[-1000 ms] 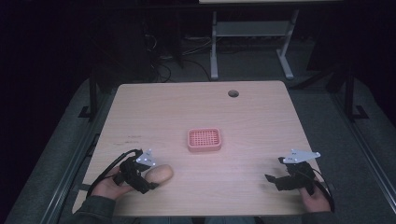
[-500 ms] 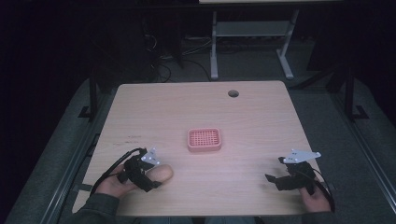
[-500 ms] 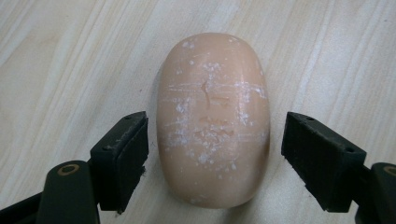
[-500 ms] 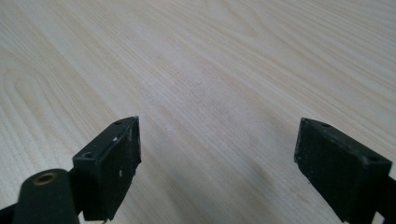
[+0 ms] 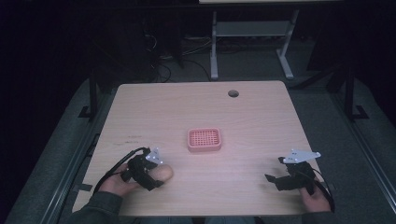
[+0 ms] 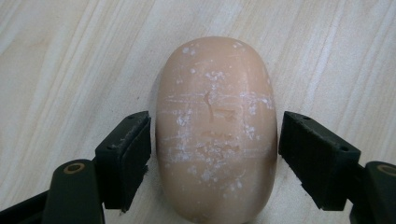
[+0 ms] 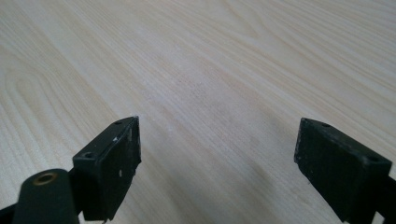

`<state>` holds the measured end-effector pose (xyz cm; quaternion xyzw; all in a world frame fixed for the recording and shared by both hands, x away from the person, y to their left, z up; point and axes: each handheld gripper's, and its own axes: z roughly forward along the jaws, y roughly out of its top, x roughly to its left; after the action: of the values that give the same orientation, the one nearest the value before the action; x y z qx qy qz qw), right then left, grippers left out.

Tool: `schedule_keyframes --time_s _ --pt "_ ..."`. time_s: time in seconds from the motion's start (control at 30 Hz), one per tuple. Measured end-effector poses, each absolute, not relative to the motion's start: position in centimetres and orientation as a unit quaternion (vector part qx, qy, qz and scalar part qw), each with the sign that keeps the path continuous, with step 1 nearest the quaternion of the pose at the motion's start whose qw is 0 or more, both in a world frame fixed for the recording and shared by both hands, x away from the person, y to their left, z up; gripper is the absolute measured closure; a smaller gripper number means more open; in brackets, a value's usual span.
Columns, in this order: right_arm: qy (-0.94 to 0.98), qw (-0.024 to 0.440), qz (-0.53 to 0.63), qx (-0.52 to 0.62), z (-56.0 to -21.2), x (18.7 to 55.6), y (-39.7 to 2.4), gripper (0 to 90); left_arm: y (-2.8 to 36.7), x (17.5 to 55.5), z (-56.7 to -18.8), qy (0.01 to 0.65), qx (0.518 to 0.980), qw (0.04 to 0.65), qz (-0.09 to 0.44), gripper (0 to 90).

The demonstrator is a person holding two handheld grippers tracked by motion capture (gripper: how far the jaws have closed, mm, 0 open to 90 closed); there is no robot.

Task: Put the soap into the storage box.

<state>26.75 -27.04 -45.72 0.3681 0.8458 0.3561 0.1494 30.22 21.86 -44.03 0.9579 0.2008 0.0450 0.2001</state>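
A peach-coloured bar of soap [image 6: 215, 130], scuffed with white flecks, lies flat on the wooden table [image 5: 196, 102] near its front left. My left gripper [image 6: 215, 154] straddles the bar, open, with a black jaw close to each long side and a thin gap showing on both. From above, the soap [image 5: 164, 172] pokes out to the right of the left gripper [image 5: 155, 176]. A pink perforated soap dish [image 5: 203, 140] sits at the table's middle, empty. My right gripper [image 5: 275, 179] rests at the front right, open over bare wood [image 7: 217, 154].
A round cable hole [image 5: 233, 93] sits near the table's far edge. Beyond the table are a dark floor, cables and a white metal stand [image 5: 215, 46]. Bare wood lies between the soap and the dish.
My left gripper has edged slightly right, further over the soap. The right gripper and the dish have not moved.
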Motion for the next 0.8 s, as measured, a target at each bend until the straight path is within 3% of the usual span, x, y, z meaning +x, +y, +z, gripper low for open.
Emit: schedule_keyframes --time_s 0.8 --pt "0.842 0.150 0.362 0.370 -45.64 26.64 -27.13 14.1 21.53 30.61 -44.40 0.199 0.961 0.191 0.035 32.3"
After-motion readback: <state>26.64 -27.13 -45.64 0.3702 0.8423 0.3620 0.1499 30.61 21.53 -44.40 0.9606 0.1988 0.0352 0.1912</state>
